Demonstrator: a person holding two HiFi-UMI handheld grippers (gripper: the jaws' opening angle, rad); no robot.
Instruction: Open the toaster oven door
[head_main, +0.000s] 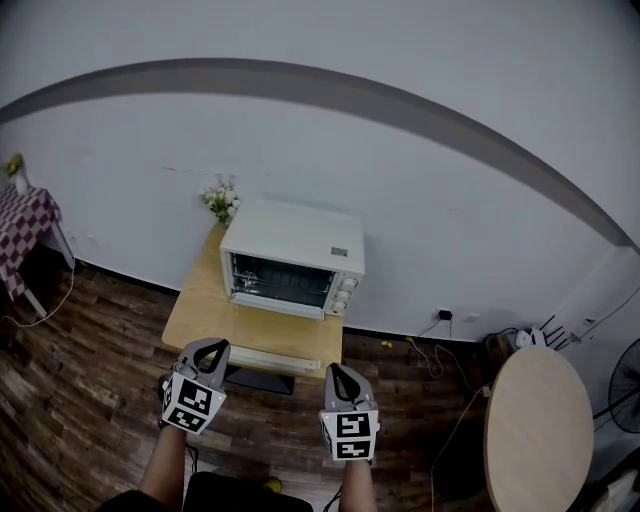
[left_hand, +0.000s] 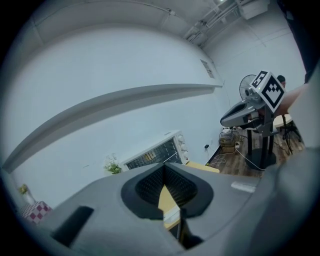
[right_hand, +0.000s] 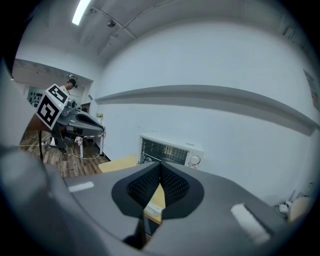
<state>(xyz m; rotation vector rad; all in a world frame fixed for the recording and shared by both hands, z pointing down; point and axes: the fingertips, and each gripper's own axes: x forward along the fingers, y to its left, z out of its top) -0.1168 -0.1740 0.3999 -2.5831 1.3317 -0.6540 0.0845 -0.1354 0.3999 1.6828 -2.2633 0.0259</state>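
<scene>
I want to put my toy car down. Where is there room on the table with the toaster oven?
On the wooden table, the front strip between the toaster oven and the near edge is bare. A narrow strip left of the oven is free too. The flowers crowd the back left corner. The round table at the right looks bare.

— Where is the toaster oven (head_main: 292, 256) sitting?
— It is sitting toward the back right of the wooden table (head_main: 200, 315), against the wall, with its glass door staying shut. Flowers (head_main: 221, 198) are standing at the table's back left corner.
— And the grippers?
— The left gripper (head_main: 208, 348) and right gripper (head_main: 338, 372) are hovering side by side, just short of the table's front edge.
</scene>
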